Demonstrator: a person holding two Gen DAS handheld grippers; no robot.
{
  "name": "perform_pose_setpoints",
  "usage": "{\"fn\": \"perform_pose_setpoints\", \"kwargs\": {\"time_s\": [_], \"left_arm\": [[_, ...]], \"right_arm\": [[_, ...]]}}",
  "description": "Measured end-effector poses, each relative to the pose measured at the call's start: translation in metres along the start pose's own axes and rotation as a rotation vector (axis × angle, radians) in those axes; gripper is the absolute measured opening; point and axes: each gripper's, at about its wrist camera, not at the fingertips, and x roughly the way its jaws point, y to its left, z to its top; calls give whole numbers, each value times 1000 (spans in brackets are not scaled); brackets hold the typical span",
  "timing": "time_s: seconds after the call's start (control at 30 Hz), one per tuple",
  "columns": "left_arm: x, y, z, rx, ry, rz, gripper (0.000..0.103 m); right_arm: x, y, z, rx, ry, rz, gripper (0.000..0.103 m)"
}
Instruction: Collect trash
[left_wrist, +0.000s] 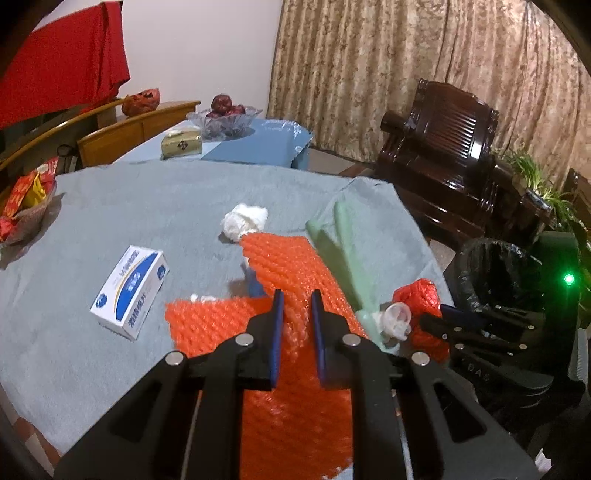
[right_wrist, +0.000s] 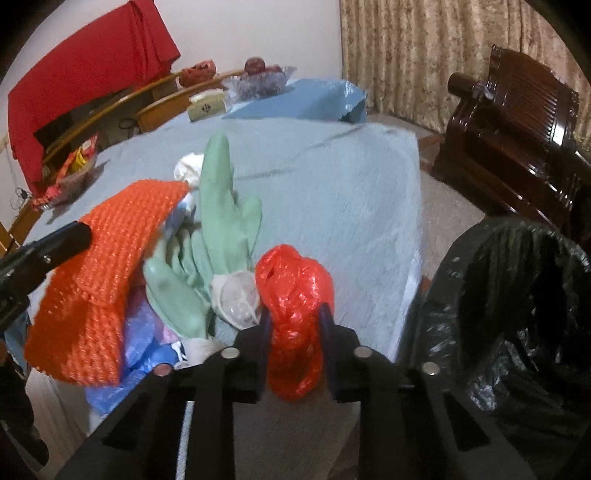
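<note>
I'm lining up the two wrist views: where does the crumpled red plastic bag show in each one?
Left wrist view: the red plastic bag sits at right of centre, at the table edge, by the right tool.
Right wrist view: the bag is low at centre, between that tool's fingers.
Shared landmark: the black-lined trash bin, right of the bag in both.
</note>
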Motion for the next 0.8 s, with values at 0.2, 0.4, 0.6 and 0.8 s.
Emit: {"fn": "perform_pose_setpoints", "kwargs": {"time_s": [0.2, 0.4, 0.6, 0.8], "left_arm": [[-19, -21, 16, 23, -55, -47, 13], [-31, -64, 27, 73, -88, -128, 13], [-32, -119, 26, 138, -88, -228, 13], [-20, -179, 22, 202, -70, -328, 13]], "right_arm": [[-54, -10, 17, 22, -138, 8, 22], [-106, -35, 28, 65, -241, -31, 22], [-141, -81, 13, 130, -277, -128, 22], [-153, -128, -6, 198, -266, -228, 22]]}}
